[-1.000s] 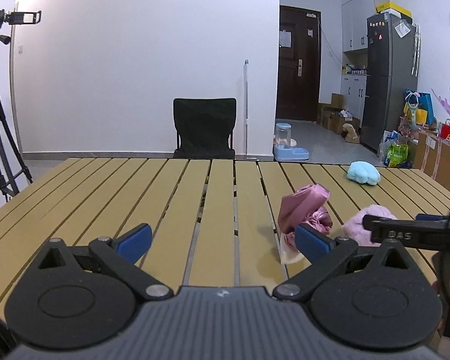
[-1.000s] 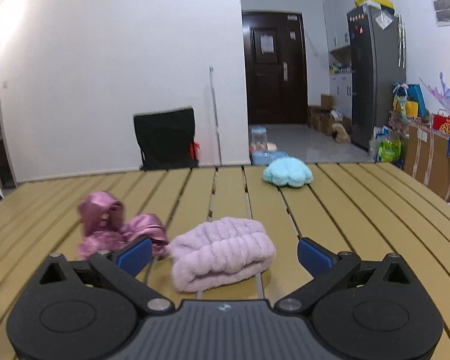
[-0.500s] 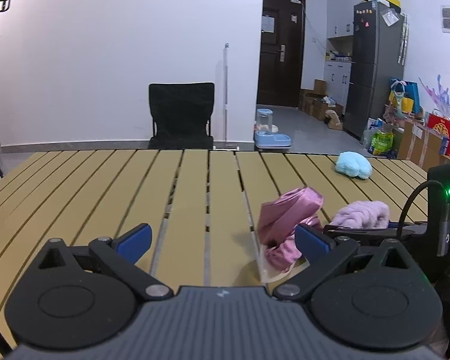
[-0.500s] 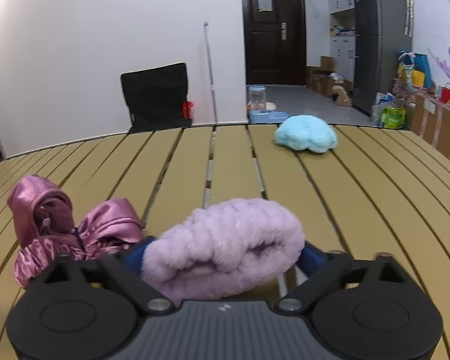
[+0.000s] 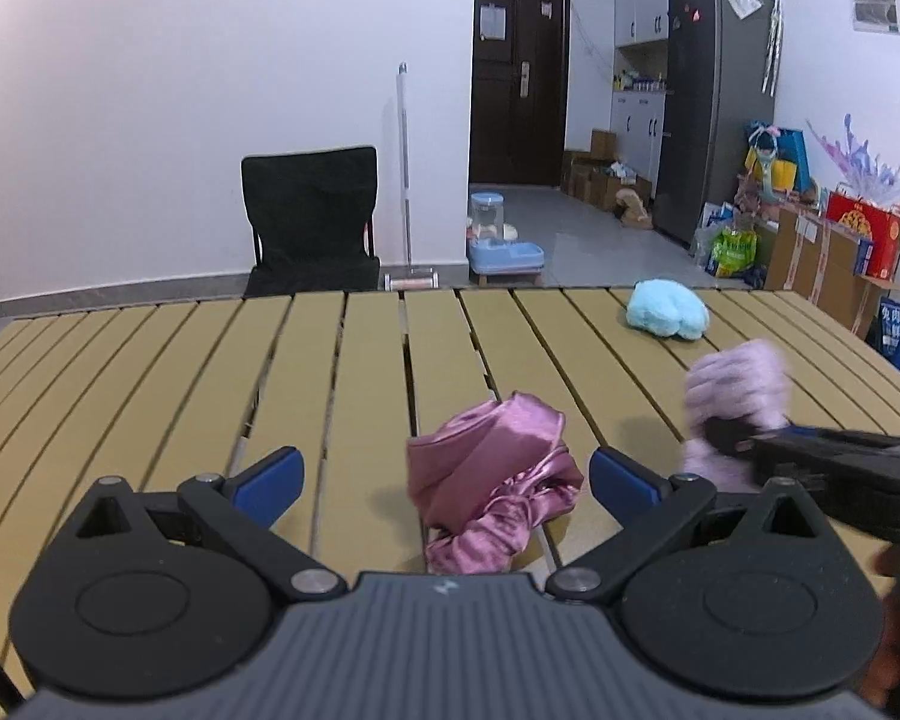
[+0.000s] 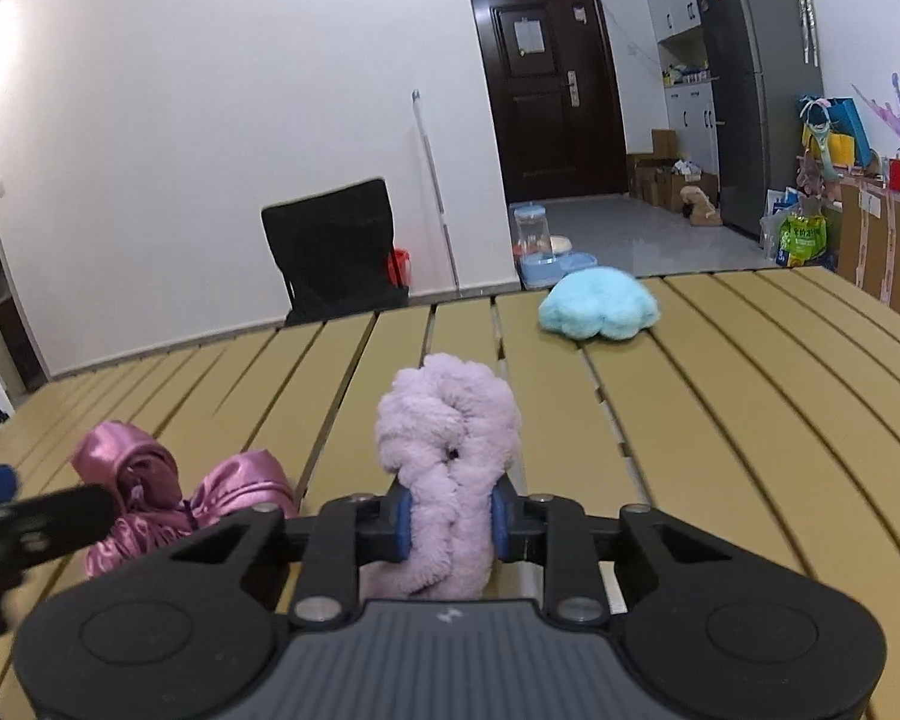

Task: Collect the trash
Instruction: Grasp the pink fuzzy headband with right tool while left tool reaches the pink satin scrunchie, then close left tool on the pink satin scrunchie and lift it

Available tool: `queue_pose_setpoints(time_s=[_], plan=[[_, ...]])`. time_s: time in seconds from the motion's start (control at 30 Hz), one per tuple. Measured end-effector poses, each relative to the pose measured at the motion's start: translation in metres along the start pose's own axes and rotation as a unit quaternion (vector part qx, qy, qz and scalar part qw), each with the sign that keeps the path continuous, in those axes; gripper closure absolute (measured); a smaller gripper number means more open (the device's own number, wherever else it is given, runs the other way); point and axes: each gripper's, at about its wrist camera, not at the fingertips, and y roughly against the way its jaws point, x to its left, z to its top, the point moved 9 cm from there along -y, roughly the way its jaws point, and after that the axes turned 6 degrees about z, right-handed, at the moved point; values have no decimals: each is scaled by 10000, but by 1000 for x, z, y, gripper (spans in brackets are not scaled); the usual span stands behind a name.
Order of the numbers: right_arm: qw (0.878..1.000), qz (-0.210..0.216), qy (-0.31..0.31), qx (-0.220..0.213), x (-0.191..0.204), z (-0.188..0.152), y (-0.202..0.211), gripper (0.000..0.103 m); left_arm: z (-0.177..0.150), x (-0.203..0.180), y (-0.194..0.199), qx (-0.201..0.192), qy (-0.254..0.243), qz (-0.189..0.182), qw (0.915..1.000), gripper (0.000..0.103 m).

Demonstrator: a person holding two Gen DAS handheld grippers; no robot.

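My right gripper (image 6: 449, 525) is shut on a fluffy lilac cloth (image 6: 447, 450), squeezed between its blue pads and bulging up above them. The same lilac cloth (image 5: 735, 387) shows at the right of the left wrist view, with the right gripper (image 5: 726, 441) clamped on it. My left gripper (image 5: 444, 480) is open, and a crumpled shiny pink cloth (image 5: 489, 480) lies on the slatted table (image 5: 360, 372) between its fingers, closer to the right one. That pink cloth (image 6: 168, 492) also lies left of the right gripper. A light blue plush piece (image 5: 666, 312) rests farther back.
The tan slatted table (image 6: 720, 420) stretches ahead and to both sides. A black chair (image 5: 309, 222) stands behind its far edge. Cardboard boxes (image 5: 822, 264) and bags line the floor at the right, near a grey fridge (image 5: 714, 102).
My right gripper moved onto the lilac cloth and closed on it, bunching it up. My left gripper slid right until the pink cloth lay between its open fingers.
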Motion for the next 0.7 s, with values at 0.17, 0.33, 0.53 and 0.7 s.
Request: queue_pose_setpoints(time_s=[0.17,0.33,0.53,0.7], plan=[[9995,-110,-79,-290,-22,9,29,80,0,-8,-27,328,70,9,9994,0],[9988,-196,-140,-416,-44,10,48,80,-7,-13,-55,776,46,102,9969,0],[9984,-302,-212,-423,-63,6,52,80,-14,-16,-69,939,-67,223,9953,3],[9984,-333,-232,-392,-67,3,50,80,-17,-21,-69,1008,-124,135,9947,37]])
